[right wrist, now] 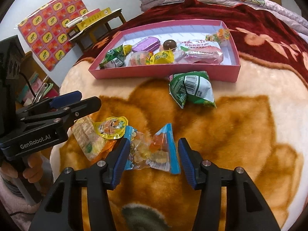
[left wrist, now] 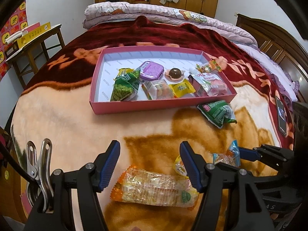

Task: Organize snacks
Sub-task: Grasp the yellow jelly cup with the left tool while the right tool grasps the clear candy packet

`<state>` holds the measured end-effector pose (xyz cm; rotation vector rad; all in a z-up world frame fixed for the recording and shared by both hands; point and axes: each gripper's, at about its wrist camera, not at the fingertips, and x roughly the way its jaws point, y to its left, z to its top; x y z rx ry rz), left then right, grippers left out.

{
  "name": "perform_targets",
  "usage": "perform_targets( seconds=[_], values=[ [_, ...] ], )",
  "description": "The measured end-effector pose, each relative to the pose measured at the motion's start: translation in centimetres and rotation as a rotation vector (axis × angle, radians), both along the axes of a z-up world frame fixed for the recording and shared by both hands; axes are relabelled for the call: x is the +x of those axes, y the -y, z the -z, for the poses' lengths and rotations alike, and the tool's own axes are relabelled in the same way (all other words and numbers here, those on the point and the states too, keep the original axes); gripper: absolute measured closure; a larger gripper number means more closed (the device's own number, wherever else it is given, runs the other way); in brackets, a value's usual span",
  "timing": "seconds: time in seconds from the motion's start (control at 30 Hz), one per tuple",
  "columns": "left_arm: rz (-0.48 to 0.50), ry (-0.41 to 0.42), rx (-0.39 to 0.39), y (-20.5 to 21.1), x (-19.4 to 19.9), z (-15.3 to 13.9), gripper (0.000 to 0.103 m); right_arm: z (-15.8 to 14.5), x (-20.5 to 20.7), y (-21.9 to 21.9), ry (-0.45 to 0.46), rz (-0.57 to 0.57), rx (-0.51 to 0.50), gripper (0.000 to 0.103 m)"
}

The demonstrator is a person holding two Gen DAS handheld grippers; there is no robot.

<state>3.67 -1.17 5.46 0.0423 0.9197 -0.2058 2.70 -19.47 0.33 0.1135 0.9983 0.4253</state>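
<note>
Right tongs open astride blue-edged candy bag, pads clear.

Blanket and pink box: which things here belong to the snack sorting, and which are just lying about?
Job:
- pink box with snacks already in it
- blue-edged candy bag between the open right gripper
- orange cracker pack below the open left gripper
- yellow jelly cup
- green packet

Lying about:
- phone
- metal clip
- folded quilt
</note>
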Motion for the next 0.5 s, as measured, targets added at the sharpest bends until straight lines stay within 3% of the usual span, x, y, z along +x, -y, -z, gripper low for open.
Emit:
perform_targets(
  seconds=[0.2,0.5],
  values=[
    [0.015,-0.008,0.003,0.4,-0.1,0.1,0.035,-0.5,0.0,0.3,0.029,0.022,0.001,0.070],
    [0.082,-0.028,0.006,2.1,-0.6,0.5,0.035,-1.4,0.1,2.4,0.069,0.104,0.005,0.072]
  ],
)
